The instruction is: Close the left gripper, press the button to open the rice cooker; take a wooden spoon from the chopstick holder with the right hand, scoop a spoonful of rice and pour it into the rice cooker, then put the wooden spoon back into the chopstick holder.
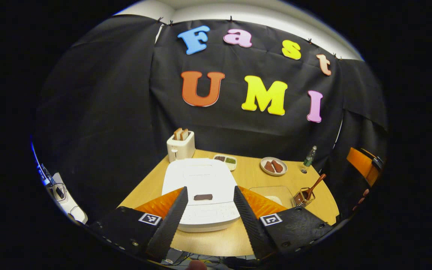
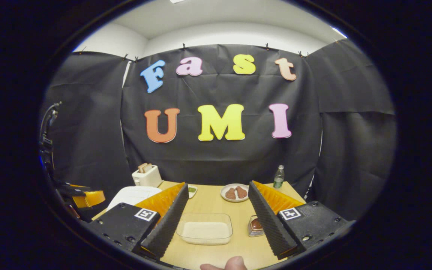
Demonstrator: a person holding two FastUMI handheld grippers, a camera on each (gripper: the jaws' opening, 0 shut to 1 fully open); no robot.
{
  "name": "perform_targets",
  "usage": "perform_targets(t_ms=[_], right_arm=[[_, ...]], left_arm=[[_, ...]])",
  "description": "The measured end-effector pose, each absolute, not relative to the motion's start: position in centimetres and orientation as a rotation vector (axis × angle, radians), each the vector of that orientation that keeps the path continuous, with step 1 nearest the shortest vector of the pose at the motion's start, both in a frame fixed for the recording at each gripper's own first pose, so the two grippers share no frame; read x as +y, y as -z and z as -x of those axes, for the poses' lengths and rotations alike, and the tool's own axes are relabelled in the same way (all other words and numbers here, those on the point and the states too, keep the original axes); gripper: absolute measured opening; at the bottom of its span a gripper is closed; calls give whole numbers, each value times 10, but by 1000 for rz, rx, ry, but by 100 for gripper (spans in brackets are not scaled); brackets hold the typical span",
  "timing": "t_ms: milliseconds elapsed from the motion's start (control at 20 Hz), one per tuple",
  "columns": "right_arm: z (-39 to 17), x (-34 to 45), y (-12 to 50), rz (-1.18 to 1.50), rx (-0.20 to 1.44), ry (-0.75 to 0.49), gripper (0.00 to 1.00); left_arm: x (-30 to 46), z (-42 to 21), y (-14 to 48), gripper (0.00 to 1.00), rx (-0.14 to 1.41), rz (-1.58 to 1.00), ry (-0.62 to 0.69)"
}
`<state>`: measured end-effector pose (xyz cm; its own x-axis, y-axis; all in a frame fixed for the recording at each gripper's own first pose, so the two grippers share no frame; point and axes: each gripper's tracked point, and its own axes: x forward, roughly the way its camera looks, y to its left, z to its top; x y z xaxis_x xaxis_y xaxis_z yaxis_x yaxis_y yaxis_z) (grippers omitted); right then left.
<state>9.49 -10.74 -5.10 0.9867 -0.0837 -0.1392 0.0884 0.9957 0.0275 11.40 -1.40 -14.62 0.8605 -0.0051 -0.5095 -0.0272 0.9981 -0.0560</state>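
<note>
Left gripper view, L to R: toaster (image 1: 180, 147) w/ two bread slices at back of desk (image 1: 216, 240), just behind white rice cooker (image 1: 201, 193). Cooker lid down, dark button (image 1: 203, 197) on its front top. Left gripper (image 1: 209, 213) fingers spread wide, released, either side of cooker front, touching nothing. Small two-part dish (image 1: 226, 160) behind cooker. Clear rice tray (image 1: 272, 195) right of cooker. Plate (image 1: 273, 166) w/ brown food farther back. Wire chopstick holder (image 1: 303, 198) near right edge, wooden spoon (image 1: 313, 185) standing in it, handle tilted up-right. Green bottle (image 1: 309, 158) behind it.

Right gripper view, L to R: other gripper's orange part (image 2: 88, 198) far left. Right gripper (image 2: 219, 221) fingers apart, released, holding nothing, above the rice tray (image 2: 204, 228); holder (image 2: 255, 226) just beside right finger.
</note>
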Motion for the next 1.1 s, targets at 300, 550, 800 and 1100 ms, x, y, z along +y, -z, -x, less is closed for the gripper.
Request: perform_targets(t_ms=[300, 550, 800, 1100], right_arm=[[-128, -148, 72, -53, 184, 133, 100], [-144, -165, 93, -63, 228, 152, 100], [-154, -178, 107, -50, 258, 162, 100], [-161, -181, 113, -55, 273, 161, 100]], left_arm=[[-2, -150, 198, 11, 729, 143, -24], [-7, -169, 228, 0, 826, 165, 43], [1, -184, 255, 0, 873, 170, 13], [0, -178, 265, 0, 924, 217, 9]])
